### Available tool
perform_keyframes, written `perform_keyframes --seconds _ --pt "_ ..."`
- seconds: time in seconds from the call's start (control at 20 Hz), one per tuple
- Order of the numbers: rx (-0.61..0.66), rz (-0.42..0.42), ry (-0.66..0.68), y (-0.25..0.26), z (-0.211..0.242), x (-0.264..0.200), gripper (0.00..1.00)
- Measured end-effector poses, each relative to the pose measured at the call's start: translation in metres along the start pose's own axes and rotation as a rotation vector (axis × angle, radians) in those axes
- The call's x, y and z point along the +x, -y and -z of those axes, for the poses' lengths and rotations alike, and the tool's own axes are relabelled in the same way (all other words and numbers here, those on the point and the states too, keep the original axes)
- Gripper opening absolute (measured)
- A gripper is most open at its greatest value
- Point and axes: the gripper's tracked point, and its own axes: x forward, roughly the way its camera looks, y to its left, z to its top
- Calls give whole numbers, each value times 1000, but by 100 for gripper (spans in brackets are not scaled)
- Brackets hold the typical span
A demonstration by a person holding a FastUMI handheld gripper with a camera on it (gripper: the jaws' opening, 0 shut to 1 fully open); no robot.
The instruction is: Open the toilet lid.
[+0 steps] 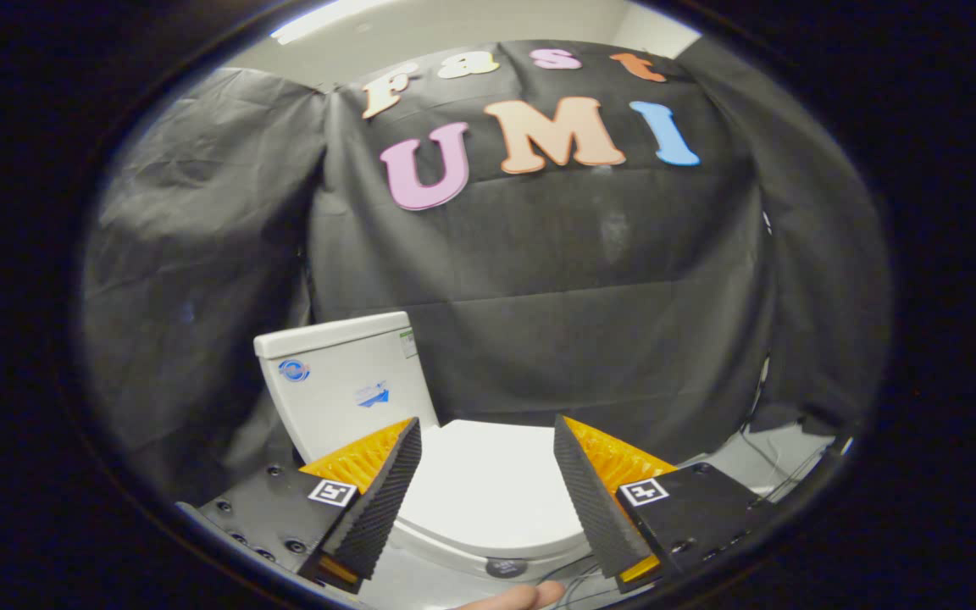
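Left of the toilet lid stands the white tank, its lower corner hidden behind one finger. The lid lies closed and flat, seen between the fingers, its sides covered by them. The gripper is spread wide, holding nothing. Right of the lid, thin cables trail over the floor. Below the lid, a fingertip is cut off.

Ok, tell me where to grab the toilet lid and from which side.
Take the toilet lid by its front rim, nearest the open gripper, coming from the front. It lies flat and shut, and its hinge probably sits back by the tank, so the front edge should swing up.
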Motion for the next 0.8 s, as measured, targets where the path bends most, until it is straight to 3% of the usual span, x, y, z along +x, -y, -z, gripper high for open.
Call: perform_keyframes --seconds 0.35,0.5,0.8 --pt "206 95 -54 -15 68 23 98" --pt "290 224 -125 14 107 18 98" --pt "690 324 -120 39 154 -3 98"
